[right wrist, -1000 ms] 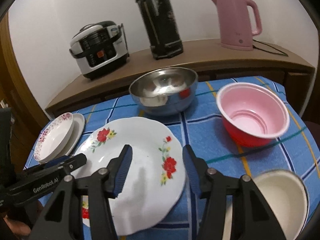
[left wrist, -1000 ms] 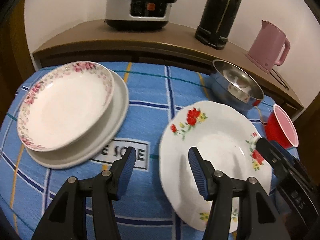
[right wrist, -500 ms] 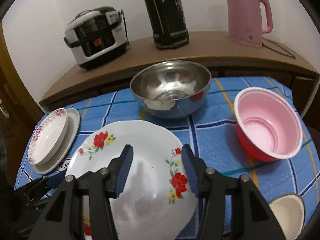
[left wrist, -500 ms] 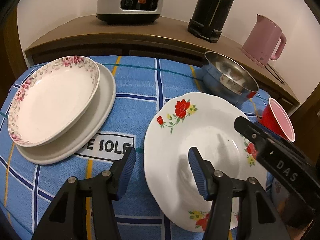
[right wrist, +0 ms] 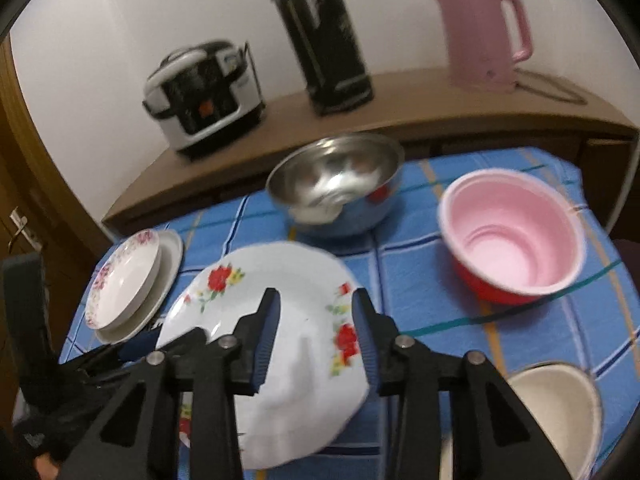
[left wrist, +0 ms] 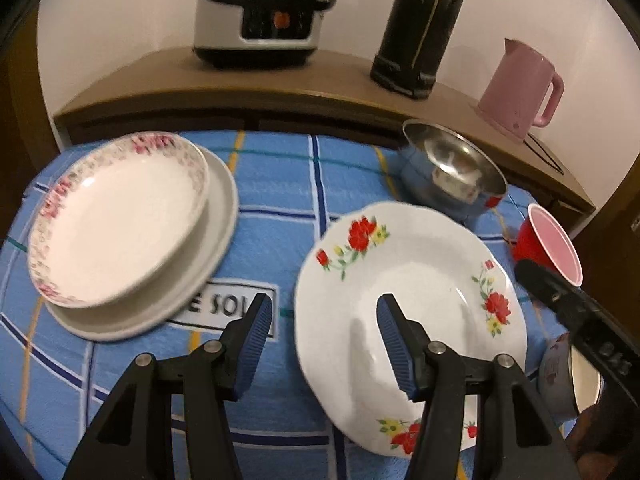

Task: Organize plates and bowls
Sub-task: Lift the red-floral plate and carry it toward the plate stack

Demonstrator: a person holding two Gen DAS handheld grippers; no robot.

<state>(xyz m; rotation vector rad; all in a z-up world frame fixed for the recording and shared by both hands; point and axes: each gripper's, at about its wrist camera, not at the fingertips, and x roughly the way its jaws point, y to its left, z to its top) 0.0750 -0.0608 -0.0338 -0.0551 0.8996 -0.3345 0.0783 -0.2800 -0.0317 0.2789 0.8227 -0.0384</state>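
A large white plate with red flowers [left wrist: 416,264] lies on the blue checked tablecloth; it also shows in the right wrist view [right wrist: 276,304]. My left gripper [left wrist: 320,316] is open, its right finger over the plate's left rim. My right gripper [right wrist: 316,312] is open above the plate's near right part. A pink-flowered deep plate [left wrist: 116,216] sits stacked on a plain white plate [left wrist: 216,216] at the left. A steel bowl [right wrist: 336,184], a red bowl with pink inside [right wrist: 512,236] and a cream bowl [right wrist: 556,404] stand at the right.
Behind the table a wooden shelf [left wrist: 280,80] carries a rice cooker [left wrist: 260,12], a black thermos [left wrist: 420,28] and a pink kettle [left wrist: 520,88]. The right gripper's body [left wrist: 580,320] shows at the left wrist view's right edge.
Both grippers have shifted slightly over the red-flowered plate, and both stay open. The dishes have not moved.
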